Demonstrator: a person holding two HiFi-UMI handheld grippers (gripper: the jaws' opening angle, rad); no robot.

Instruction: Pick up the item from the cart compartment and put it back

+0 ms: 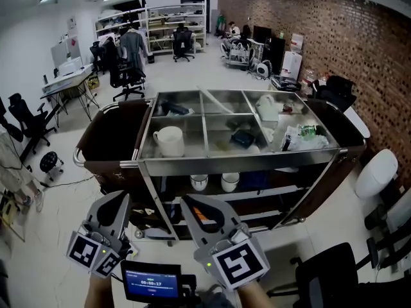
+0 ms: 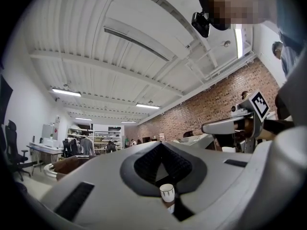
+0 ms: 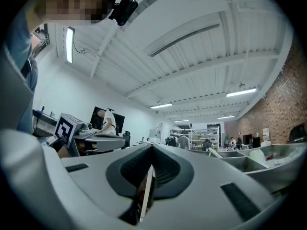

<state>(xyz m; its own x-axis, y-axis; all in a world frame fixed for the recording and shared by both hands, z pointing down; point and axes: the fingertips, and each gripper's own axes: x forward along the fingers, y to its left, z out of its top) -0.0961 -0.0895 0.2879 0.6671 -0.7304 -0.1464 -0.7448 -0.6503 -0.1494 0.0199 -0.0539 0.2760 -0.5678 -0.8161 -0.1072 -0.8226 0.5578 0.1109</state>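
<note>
Holding left gripper (image 1: 121,201) and right gripper (image 1: 192,204) low, short of the cart's (image 1: 237,165) front rim, fingers of each pressed together, pinching nothing. Seeing white mug (image 1: 170,140) beyond the fingertips, well apart, in the front-left compartment (image 1: 192,143). Leaving open floor (image 1: 64,191) left of the fingers.

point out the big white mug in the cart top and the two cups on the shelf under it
mug (image 1: 169,141), head view, its side wall
left cup (image 1: 199,183), head view, its body
right cup (image 1: 230,182), head view, its body
</note>
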